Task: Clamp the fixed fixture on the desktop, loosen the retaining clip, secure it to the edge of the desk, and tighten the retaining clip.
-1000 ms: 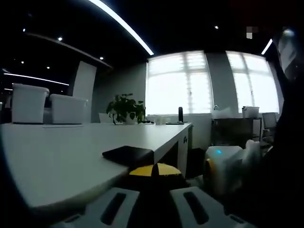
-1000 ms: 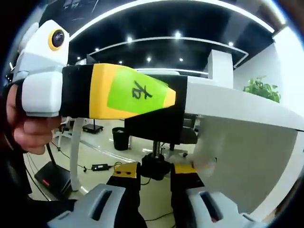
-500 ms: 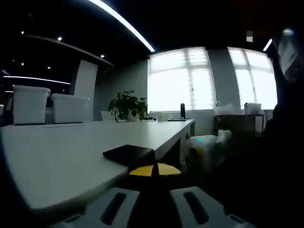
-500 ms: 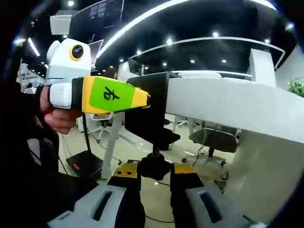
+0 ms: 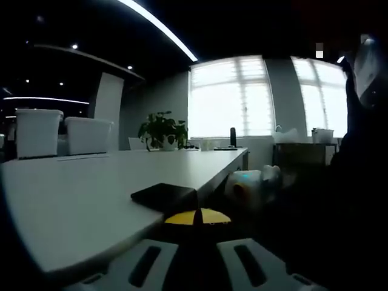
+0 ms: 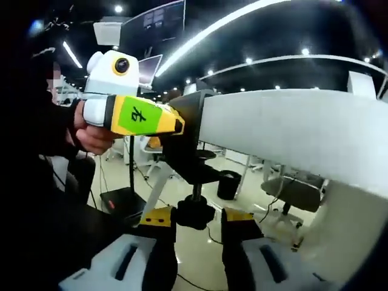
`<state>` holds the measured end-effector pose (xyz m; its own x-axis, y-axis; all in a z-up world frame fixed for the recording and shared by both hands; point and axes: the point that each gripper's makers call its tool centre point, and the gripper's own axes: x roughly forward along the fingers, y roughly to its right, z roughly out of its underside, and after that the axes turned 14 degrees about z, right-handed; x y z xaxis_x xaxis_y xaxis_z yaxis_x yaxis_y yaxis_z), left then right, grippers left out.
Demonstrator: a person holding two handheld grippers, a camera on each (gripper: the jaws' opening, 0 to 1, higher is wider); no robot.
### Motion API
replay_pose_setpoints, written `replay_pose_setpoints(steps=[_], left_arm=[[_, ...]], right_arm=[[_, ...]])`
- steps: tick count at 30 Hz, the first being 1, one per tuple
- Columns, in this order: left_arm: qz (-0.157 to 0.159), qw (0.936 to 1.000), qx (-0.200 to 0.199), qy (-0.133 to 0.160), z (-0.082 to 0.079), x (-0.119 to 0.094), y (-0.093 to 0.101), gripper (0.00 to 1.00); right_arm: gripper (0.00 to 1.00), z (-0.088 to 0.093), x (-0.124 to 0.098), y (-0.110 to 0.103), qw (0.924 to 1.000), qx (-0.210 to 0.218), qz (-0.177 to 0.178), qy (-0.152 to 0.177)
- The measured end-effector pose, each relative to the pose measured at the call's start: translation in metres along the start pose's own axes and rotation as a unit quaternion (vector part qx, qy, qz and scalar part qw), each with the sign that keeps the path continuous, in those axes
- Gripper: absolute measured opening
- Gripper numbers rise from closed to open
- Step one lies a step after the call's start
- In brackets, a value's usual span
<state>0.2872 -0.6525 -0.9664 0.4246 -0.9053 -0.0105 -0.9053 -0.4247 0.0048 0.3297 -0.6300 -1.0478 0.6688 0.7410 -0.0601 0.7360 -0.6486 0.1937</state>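
Note:
A black clamp fixture (image 6: 189, 144) sits over the edge of the white desk (image 6: 291, 130). Its top plate (image 5: 163, 196) lies flat on the desktop (image 5: 73, 200). My left gripper (image 5: 197, 217) is shut on the fixture. In the right gripper view it is a yellow and green body (image 6: 140, 115) held by a hand (image 6: 97, 138), coming in from the left. Below the desk the fixture's screw ends in a black knob (image 6: 194, 211). My right gripper (image 6: 195, 216) is shut on that knob, its yellow pads (image 6: 156, 216) on either side. It also appears at the desk's underside (image 5: 245, 187).
A potted plant (image 5: 161, 132) and white boxes (image 5: 37, 132) stand at the desk's far side before bright windows (image 5: 229, 100). Under the desk are open floor, a desk leg (image 6: 151, 188), a black bin (image 6: 229, 183) and an office chair (image 6: 285, 194). A dark sleeve (image 6: 42, 139) is at left.
The right gripper has swung around the knob while holding it, so the left gripper and clamp look smaller and farther. In the left gripper view, the right gripper drifted left toward the desk.

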Motion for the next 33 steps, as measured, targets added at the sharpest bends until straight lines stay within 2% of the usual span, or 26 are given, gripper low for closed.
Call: replay_pose_setpoints(steps=[2,6,8,10,11,13,14,18,21,22,28,31,33], left_arm=[[0.002,1.0,0.002,0.0,0.0,0.0,0.0,0.01],[0.01,0.9999,0.004,0.006,0.0,-0.001,0.001,0.01],[0.013,0.9998,0.008,0.01,0.0,-0.001,0.001,0.01],[0.017,0.9997,0.008,0.015,-0.001,-0.001,0.002,0.01],[0.019,0.9996,0.008,0.017,-0.001,-0.001,0.002,0.01],[0.023,0.9995,0.007,0.02,-0.001,-0.001,0.002,0.01],[0.025,0.9994,0.006,0.024,-0.001,-0.001,0.002,0.01],[0.027,0.9989,0.003,0.038,-0.002,-0.002,0.002,0.01],[0.024,0.9991,0.005,0.033,-0.001,-0.002,0.002,0.01],[0.024,0.9992,0.006,0.031,-0.001,-0.002,0.002,0.01],[0.024,0.9992,0.01,0.029,-0.002,-0.003,0.003,0.01],[0.025,0.9992,0.01,0.027,-0.002,-0.003,0.003,0.01],[0.024,0.9993,0.012,0.026,-0.002,-0.003,0.004,0.01]], right_arm=[[0.44,-0.002,-0.003,0.0,0.9987,0.023,0.045,-0.002],[0.47,-0.004,-0.016,-0.005,0.9898,0.005,0.141,-0.017],[0.49,-0.004,-0.016,-0.005,0.9803,0.021,0.195,-0.023],[0.53,-0.003,-0.015,-0.006,0.9722,0.022,0.232,-0.028],[0.53,-0.003,-0.016,-0.003,0.9635,0.023,0.265,-0.032],[0.51,-0.002,-0.014,-0.002,0.9554,0.025,0.292,-0.039],[0.51,-0.002,-0.013,-0.003,0.9512,0.04,0.303,-0.039],[0.48,-0.002,-0.007,-0.009,0.9462,0.033,0.319,-0.044],[0.46,-0.007,-0.006,-0.008,0.9442,0.033,0.326,-0.034],[0.44,-0.008,-0.004,-0.008,0.9445,0.029,0.325,-0.035],[0.23,-0.006,-0.006,0.006,0.935,0.035,0.351,-0.04],[0.22,-0.006,-0.006,0.005,0.9412,0.039,0.333,-0.038],[0.22,-0.006,-0.004,0.004,0.9493,0.038,0.31,-0.034]])
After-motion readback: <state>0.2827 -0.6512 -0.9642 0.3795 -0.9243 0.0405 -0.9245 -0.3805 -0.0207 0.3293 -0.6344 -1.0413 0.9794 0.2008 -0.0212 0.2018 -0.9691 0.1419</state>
